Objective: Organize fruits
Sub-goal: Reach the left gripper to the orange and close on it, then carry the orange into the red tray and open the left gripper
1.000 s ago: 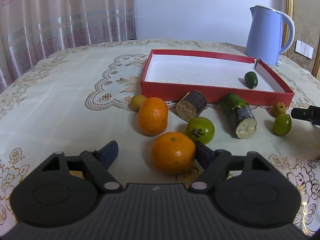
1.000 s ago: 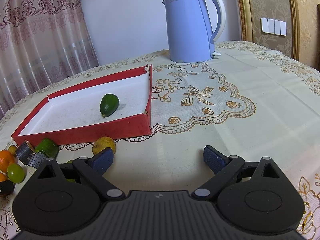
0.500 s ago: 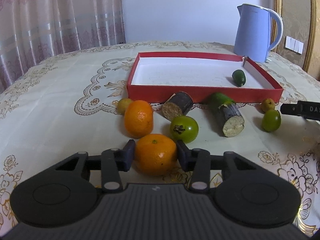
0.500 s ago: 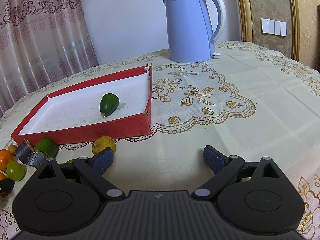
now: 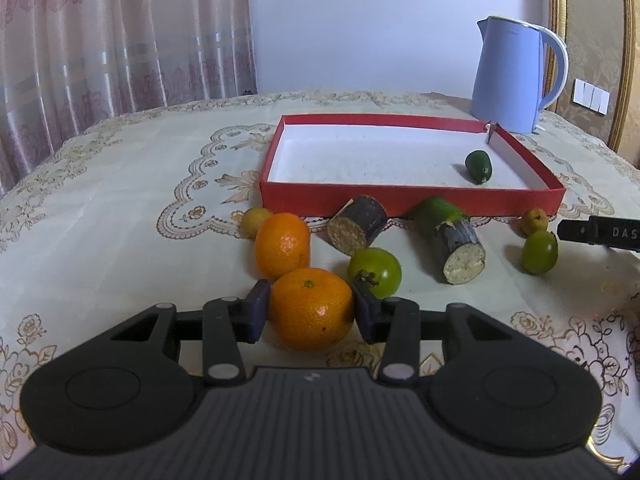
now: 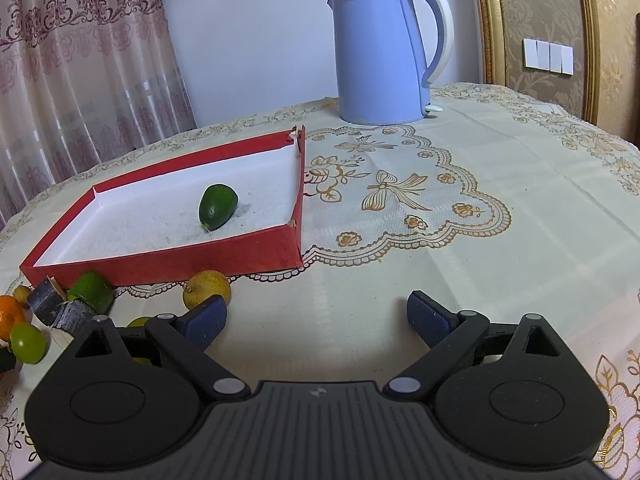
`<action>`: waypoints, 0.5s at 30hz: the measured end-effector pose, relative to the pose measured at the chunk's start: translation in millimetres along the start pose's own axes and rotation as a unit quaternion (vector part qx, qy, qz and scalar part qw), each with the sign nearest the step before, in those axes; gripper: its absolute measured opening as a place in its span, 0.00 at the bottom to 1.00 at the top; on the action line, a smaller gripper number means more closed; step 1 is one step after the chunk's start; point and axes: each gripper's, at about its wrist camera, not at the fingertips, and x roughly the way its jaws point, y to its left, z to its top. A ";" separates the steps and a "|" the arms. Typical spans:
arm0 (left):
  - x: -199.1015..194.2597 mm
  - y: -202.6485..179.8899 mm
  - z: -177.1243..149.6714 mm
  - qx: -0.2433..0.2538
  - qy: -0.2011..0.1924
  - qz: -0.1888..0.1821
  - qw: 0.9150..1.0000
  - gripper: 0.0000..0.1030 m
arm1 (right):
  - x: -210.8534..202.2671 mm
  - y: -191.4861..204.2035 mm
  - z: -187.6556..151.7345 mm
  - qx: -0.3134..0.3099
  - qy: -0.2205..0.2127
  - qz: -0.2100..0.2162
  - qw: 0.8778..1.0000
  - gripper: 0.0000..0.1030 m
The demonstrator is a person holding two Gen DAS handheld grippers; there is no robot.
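The left claw (image 5: pixel 308 310) is clenched on an orange (image 5: pixel 312 308). Its two blue pads (image 5: pixel 260 304) press the fruit from the left side and the right side, and its jaws have just been closing onto it. The orange is round, so it has no long way to lie; its little green stem dot faces up. It looks to sit low on the bench (image 5: pixel 120 200), close in front of the claw. The red box (image 5: pixel 408 198) lies straight ahead and a bit to the right, past the other fruit. One dark green fruit (image 5: pixel 478 166) is already inside the box, near its right wall. Between the claw and the box are a second orange (image 5: pixel 282 244), a green round fruit (image 5: pixel 376 272) just beside the right pad, and two dark stick pieces (image 5: pixel 456 244). So I think the orange must go up first, then forward over these things and over the near wall of the box. The left claw tips down toward the bench. The right claw (image 6: pixel 316 316) is released, with nothing between its pads, and it also tips down. It hangs over bare cloth, right of the box, with a small yellow fruit (image 6: pixel 206 288) by its left pad. The left claw is the one nearer the pile of fruit.
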 end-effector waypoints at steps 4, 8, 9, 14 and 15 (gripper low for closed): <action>-6.6 -2.8 11.4 0.001 -0.003 -0.003 1.000 0.39 | -0.1 -0.5 0.2 0.001 0.000 0.001 1.000 0.95; -11.5 -11.0 37.2 0.012 -0.023 -0.006 1.000 0.39 | 0.1 -0.5 0.2 0.001 0.000 0.000 1.000 0.95; -10.8 -14.4 46.1 0.016 -0.031 -0.009 0.999 0.39 | 0.2 -0.4 0.2 0.001 0.000 0.001 1.000 0.95; 15.5 -31.4 86.4 0.026 -0.045 -0.005 0.999 0.39 | 0.6 1.5 0.2 -0.007 0.003 -0.005 1.000 0.95; 25.5 -34.0 95.4 0.023 -0.041 -0.010 0.999 0.39 | 1.4 3.2 0.2 -0.010 0.004 -0.008 1.000 0.95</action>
